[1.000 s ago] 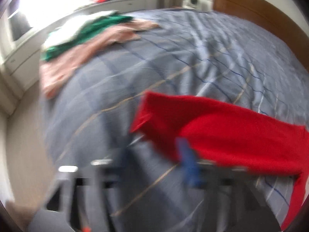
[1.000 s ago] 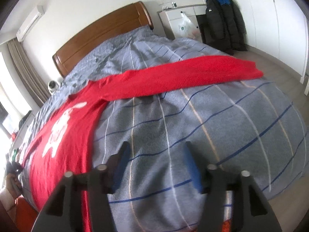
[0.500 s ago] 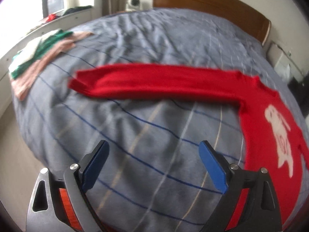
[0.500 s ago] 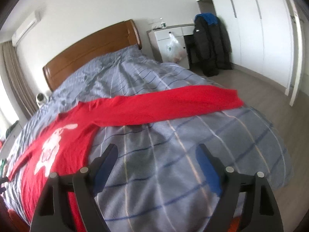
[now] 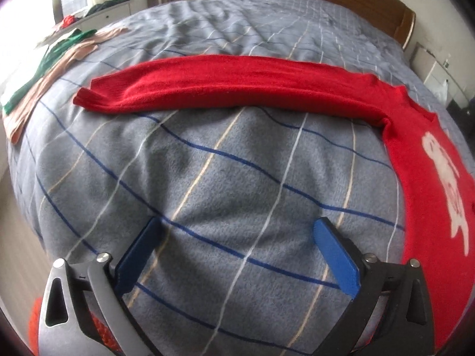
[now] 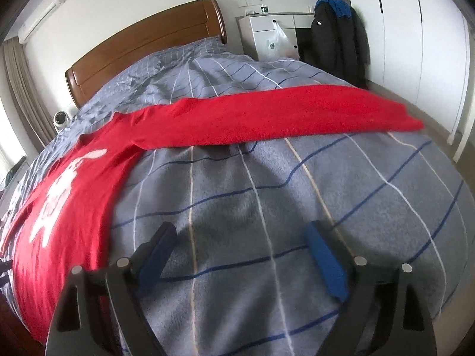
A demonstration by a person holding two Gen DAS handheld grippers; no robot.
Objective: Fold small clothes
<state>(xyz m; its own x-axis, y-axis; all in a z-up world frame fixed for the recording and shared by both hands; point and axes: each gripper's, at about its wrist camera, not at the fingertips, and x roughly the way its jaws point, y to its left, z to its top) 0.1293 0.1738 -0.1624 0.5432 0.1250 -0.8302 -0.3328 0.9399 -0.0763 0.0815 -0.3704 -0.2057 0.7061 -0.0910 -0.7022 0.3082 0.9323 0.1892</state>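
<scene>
Fingers [image 5: 335, 255] of the left gripper [image 5: 237, 252] spread wide and empty, hovering low over bare bedspread [image 5: 225, 178], clear of any cloth. Fingers [image 6: 325, 262] of the right gripper [image 6: 240, 255] likewise parted with nothing between them, poised above the same striped cover [image 6: 267, 201]. Red sweater [image 6: 74, 195] spread flat on the bed, front up with a white animal print showing, body lying toward the near edge between the two views. Left sleeve [image 5: 207, 83] stretched straight out across the bed, cuff ending well short of a pile of green and pink clothes [image 5: 50, 59] near the far corner. Right sleeve [image 6: 282, 118] extended the other way, cuff reaching toward the bed's edge on the wardrobe side. No fold visible anywhere in the garment: both sleeves out at full length, body uncreased as far as can be seen, lower hem partly out of frame. Judged from this, only the laying-out and smoothing stage complete; every fold remains. Probably next: taking a cuff in each set of fingers and bringing the sleeves in across the chest, then doubling the body over. Pile beside the window side likely waiting for the same treatment, though whether already folded cannot be told. Soft knit likely to sag and slip if pinched only at the cuff edge.
</scene>
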